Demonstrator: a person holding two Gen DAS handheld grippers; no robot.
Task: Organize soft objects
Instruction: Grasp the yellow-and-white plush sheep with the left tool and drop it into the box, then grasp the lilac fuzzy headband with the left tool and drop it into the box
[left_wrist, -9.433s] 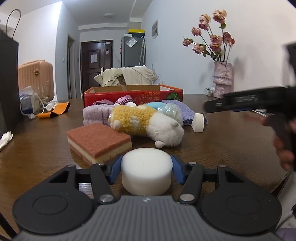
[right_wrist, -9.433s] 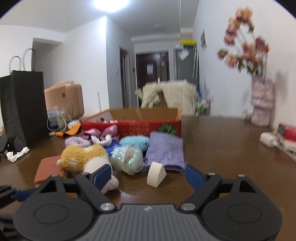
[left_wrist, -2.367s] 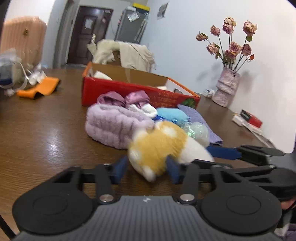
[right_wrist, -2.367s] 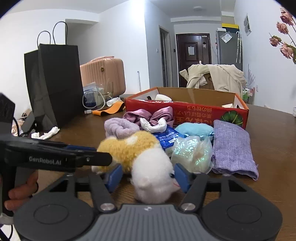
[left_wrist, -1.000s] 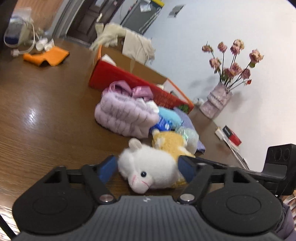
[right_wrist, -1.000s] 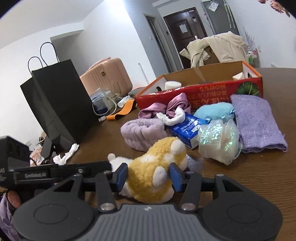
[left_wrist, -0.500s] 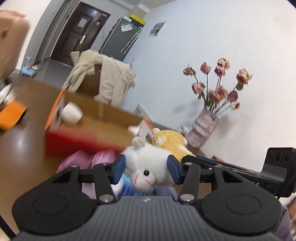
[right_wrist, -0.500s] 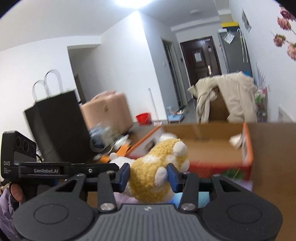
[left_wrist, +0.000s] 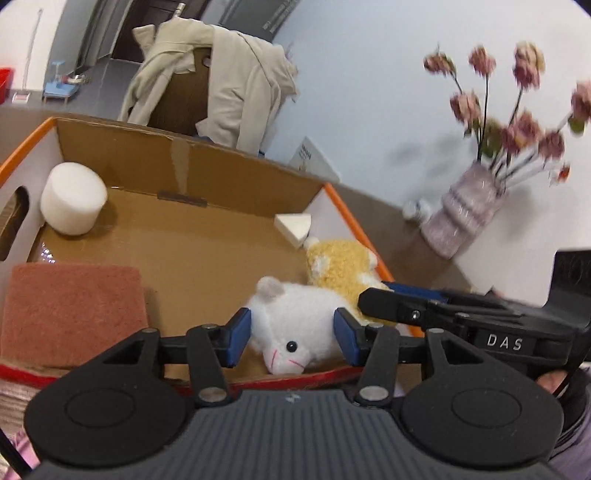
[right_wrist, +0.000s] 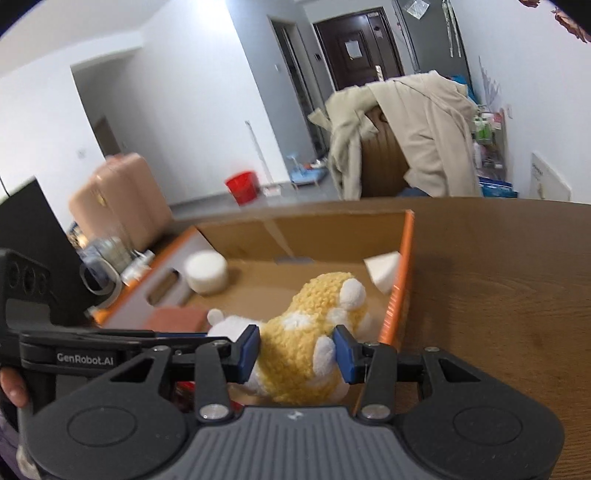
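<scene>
A yellow-and-white plush toy (left_wrist: 295, 332) is held by both grippers over the near right part of the open cardboard box (left_wrist: 207, 166). My left gripper (left_wrist: 291, 338) is shut on its white head. My right gripper (right_wrist: 297, 349) is shut on its yellow body (right_wrist: 306, 332). Inside the box lie a white round sponge (left_wrist: 72, 203), a white wedge sponge (left_wrist: 293, 227) and a red-brown scouring sponge (left_wrist: 70, 308). The round sponge (right_wrist: 206, 272) and wedge (right_wrist: 384, 273) also show in the right wrist view.
A vase of dried roses (left_wrist: 469, 218) stands on the wooden table (right_wrist: 498, 280) right of the box. A chair draped with a beige coat (right_wrist: 402, 136) is behind the table. A black bag (right_wrist: 40, 240) and pink suitcase (right_wrist: 118, 199) are at the left.
Both grippers have carried the plush forward and down, from above the box's front wall to inside the box's near right part. Both stay shut on it.
</scene>
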